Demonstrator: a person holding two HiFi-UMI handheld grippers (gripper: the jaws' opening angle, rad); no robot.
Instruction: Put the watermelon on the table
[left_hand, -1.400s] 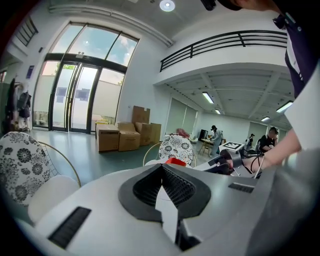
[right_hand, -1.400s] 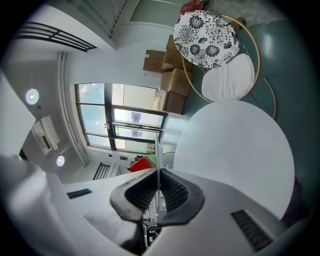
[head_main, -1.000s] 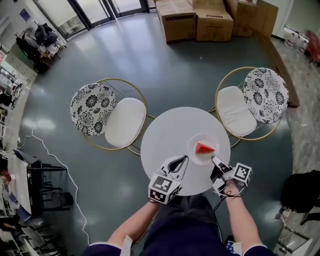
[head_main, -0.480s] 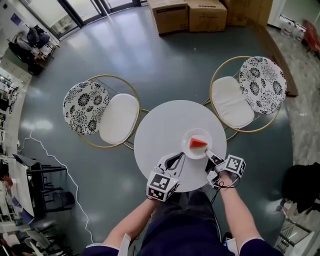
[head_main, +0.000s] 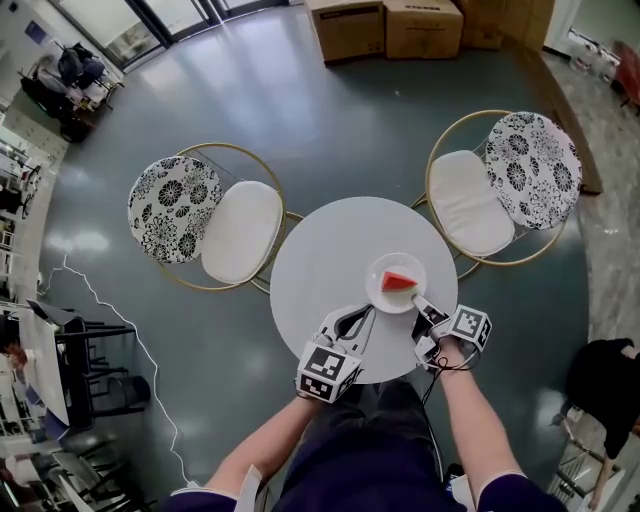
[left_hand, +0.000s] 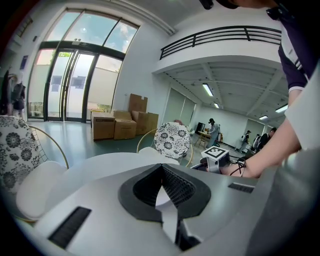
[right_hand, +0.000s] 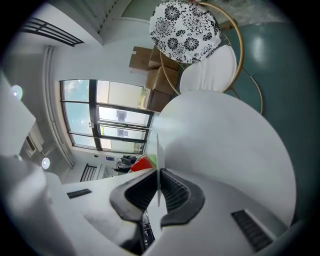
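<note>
Now the right claw (head_main: 417, 302) is clenched on the rim of the plate (head_main: 378, 292) carrying the watermelon (head_main: 400, 281), over the near-right part of the desk (head_main: 320, 260); the left claw (head_main: 368, 314) is closed on nothing.

matt white table (head_main: 330, 255), glossy white plate (head_main: 375, 286), shiny grey floor (head_main: 300, 120), cardboard boxes (head_main: 350, 30)

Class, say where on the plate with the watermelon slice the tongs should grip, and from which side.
Grip the plate by its thin rim at the near right edge, coming in low from the person's side. The rim is slim and the slice leaves it bare. The right tongs are shut on it there.
</note>
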